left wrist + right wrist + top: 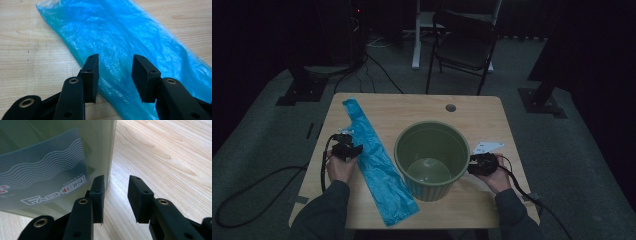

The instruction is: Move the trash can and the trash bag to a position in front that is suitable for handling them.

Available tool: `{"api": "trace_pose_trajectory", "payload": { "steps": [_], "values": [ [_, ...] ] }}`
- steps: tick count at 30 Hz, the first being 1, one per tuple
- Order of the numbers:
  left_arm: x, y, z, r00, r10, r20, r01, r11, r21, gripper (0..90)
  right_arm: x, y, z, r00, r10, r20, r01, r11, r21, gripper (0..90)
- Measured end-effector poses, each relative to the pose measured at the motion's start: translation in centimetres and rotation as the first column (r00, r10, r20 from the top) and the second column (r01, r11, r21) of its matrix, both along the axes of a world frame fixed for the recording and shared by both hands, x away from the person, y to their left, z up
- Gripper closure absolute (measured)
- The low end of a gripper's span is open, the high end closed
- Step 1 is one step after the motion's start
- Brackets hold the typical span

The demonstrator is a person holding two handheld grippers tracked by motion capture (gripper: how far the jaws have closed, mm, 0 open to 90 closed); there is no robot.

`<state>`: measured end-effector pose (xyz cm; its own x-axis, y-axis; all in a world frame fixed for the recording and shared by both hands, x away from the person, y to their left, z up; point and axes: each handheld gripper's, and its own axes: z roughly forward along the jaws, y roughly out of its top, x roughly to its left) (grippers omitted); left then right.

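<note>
Two grippers work at a pale wooden worktop (362,102), and the job looks barely begun. The long, flat, crinkled blue plastic bag (377,162) lies unopened on the worktop, just left of the round, ribbed green plastic bin (432,160), which stands upright and unlined. The left gripper (115,72) hovers over the bag's near edge, jaws apart with the film showing between them but not pinched. The right gripper (115,195) sits released beside the bin's outer wall, where a grey label reads "FASHION", with nothing between its jaws. By my reading, picking up the bag, opening it and fitting it into the bin all remain.
</note>
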<state>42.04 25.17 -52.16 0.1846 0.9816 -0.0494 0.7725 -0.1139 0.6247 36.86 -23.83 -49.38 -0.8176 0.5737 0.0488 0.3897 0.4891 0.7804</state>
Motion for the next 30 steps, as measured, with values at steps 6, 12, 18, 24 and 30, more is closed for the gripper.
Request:
{"api": "trace_pose_trajectory", "payload": {
  "steps": [6,12,18,24,30],
  "values": [
    [0.2,-0.2,-0.4,0.9997,-0.007,-0.023,0.007,1.0,-0.002,59.5,0.0,0.0,-0.1,1.0,0.0,-0.004,0.0,1.0,-0.004,66.2],
    [0.6,-0.4,-0.5,0.9998,-0.017,-0.012,0.017,0.999,-0.042,65.2,0.1,0.1,-0.2,1.0,0.001,-0.009,-0.001,1.0,-0.008,66.2],
    [1.7,-2.0,-0.5,0.9968,-0.078,-0.018,0.077,0.9961,-0.043,66.1,0.1,0.1,-0.3,0.9999,0.002,-0.01,-0.002,1.0,-0.009,66.1],
    [2.5,-4.3,-0.4,0.9868,-0.161,-0.02,0.16,0.987,-0.009,64.9,0.1,0.0,-0.3,0.9999,-0.002,-0.013,0.001,1.0,-0.006,66.1],
    [3.3,-6.8,-0.5,0.9669,-0.255,-0.016,0.255,0.967,-0.01,63.8,0.1,0.1,-0.4,0.9999,0.003,-0.017,-0.003,1.0,-0.008,66.0]
  ]
}}
